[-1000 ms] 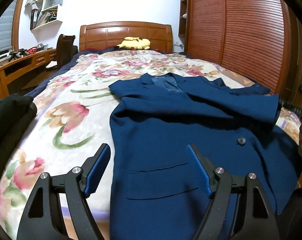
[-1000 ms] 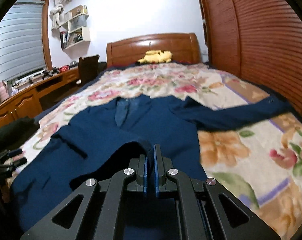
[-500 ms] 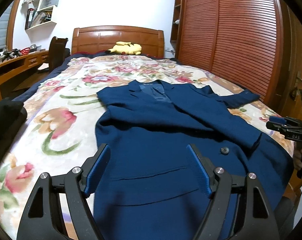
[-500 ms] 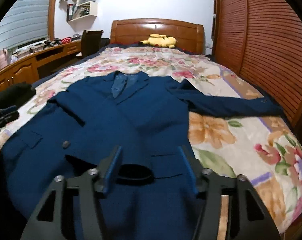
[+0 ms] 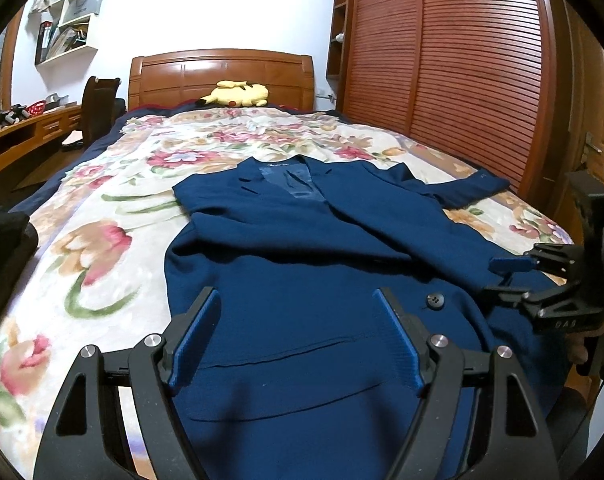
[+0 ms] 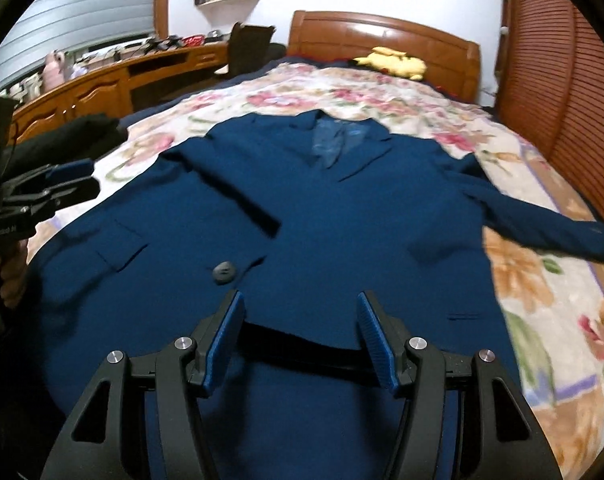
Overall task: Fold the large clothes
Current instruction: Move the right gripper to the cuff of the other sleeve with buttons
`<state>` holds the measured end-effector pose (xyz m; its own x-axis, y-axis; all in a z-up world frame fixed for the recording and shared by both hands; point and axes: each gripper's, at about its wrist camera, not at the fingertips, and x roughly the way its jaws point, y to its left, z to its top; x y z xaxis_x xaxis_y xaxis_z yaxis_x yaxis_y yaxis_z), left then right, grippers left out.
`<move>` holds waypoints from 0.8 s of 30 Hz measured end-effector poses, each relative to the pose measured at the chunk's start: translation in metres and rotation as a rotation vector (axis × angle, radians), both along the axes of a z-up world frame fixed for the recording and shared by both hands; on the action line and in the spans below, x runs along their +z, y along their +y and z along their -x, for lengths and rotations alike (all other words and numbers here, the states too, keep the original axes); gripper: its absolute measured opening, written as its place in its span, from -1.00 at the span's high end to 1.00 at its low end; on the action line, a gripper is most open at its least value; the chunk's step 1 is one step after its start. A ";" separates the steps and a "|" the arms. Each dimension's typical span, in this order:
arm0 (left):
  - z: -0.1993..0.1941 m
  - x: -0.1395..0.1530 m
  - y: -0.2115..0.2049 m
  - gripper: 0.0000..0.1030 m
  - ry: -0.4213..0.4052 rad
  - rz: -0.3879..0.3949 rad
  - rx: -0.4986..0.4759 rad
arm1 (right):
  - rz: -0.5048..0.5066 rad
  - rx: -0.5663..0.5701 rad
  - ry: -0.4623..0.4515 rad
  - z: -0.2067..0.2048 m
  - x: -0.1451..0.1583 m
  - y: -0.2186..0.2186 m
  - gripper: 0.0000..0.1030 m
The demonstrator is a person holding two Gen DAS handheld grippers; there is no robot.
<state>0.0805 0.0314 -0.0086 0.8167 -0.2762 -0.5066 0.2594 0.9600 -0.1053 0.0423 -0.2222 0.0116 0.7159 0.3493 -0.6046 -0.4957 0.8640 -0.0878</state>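
Garment: navy blue woven suit jacket lies front-up on the floral cream bedspread, collar toward 12 o'clock.
Left gripper: spread wide, holding nothing, above the jacket's hem.
Right gripper: spread wide, holding nothing, over the lower front.
Sleeve: stretched toward 3 o'clock.

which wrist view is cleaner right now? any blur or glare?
Left wrist view: sharp, the blue jacket and its button crisp; heavy fisheye bending at the wardrobe. Right wrist view: motion-smeared across jacket and floral bedspread, with glare on the headboard.
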 end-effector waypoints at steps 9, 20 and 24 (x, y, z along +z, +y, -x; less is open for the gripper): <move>-0.001 -0.002 -0.007 -0.53 0.004 -0.020 -0.008 | 0.056 -0.017 0.026 -0.016 -0.004 -0.001 -0.10; 0.000 -0.003 -0.011 -0.53 0.001 -0.028 -0.011 | 0.062 -0.114 -0.085 -0.040 0.027 -0.018 0.82; 0.000 -0.003 -0.012 -0.53 -0.001 -0.026 -0.014 | 0.064 -0.196 -0.096 -0.059 0.034 -0.036 0.82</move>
<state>0.0805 0.0192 -0.0111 0.8132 -0.2745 -0.5132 0.2728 0.9587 -0.0806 0.1008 -0.2578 0.0458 0.8217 0.1611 -0.5467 -0.3059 0.9340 -0.1845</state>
